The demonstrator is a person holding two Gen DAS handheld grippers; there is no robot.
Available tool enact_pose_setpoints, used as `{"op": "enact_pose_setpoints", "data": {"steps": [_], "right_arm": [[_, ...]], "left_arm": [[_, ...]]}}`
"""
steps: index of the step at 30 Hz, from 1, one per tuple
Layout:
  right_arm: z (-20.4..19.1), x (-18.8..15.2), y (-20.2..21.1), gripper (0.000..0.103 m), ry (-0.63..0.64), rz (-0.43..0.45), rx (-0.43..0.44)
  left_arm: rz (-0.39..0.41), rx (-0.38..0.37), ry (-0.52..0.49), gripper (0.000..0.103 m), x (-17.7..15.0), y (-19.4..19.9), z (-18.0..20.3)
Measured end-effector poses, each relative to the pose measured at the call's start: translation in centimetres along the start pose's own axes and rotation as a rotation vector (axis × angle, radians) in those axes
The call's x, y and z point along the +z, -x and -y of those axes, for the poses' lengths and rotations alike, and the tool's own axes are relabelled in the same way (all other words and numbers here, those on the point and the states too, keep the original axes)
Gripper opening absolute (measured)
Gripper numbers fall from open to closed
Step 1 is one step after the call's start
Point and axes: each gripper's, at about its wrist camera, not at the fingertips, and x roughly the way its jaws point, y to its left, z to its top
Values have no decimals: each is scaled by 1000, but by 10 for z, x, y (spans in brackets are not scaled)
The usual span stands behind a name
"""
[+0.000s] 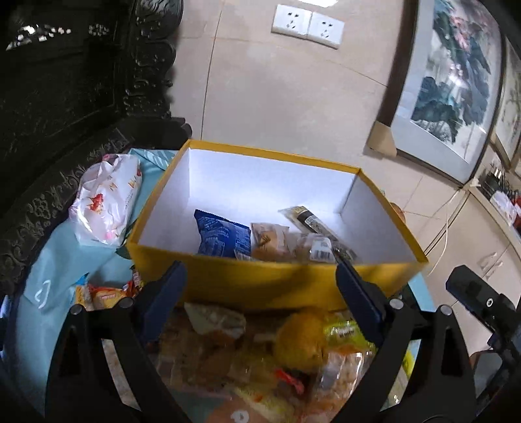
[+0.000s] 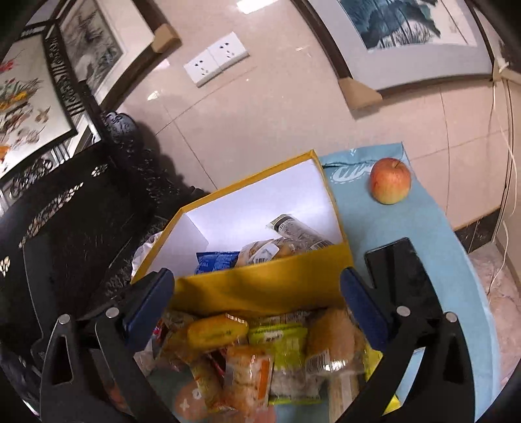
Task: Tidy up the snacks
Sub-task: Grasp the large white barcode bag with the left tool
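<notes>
We hold both claws over the pile of loose snacks (image 2: 267,354), which sits just in front of the yellow box (image 1: 260,279). The left gripper (image 1: 260,286) has its jaws spread wide with nothing between them. The right gripper (image 2: 257,293) is wide too, and empty.

From each claw the pile lies below and a little ahead, on the near side of the yellow box. In the right view a yellow wrapped bar (image 2: 216,330) lies with its long side running across, from one finger toward the other, just in front of the box wall. A green packet (image 2: 276,338) lies beside it. We think the right hand is nearer to these two, so it may pick first.

Inside the yellow box a blue packet (image 1: 224,237), some wrapped buns (image 1: 280,242) and a dark stick pack (image 1: 312,223) lie near the front wall. The back of the box is bare.

The yellow box stands on a light blue cloth (image 2: 384,227). To the right of the box we see an apple (image 2: 390,181) and a black phone (image 2: 397,270). To its left lies a white bag (image 1: 104,201). Behind the box is a tiled wall with sockets (image 1: 307,24) and framed pictures (image 1: 449,84).
</notes>
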Motion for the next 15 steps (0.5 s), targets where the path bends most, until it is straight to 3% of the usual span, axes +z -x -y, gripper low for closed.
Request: {"op": "enact_pose_setpoints", "data": {"steps": [6,9,11,15], "right_arm": [[8,-33,17,102,10,33,1],[21,-42,17,102,-17,53,9],[23,-42,13,102,-49,6,-13],[14,-46,20,102,-40,12,68]], "left_arm": [[44,60,-57,94,-34,34,-16],[36,128,-10,95,-55,46,-45],[11,151,44,95,-67,50,-66],[-36,228,129,95,-87,50,-101]]}}
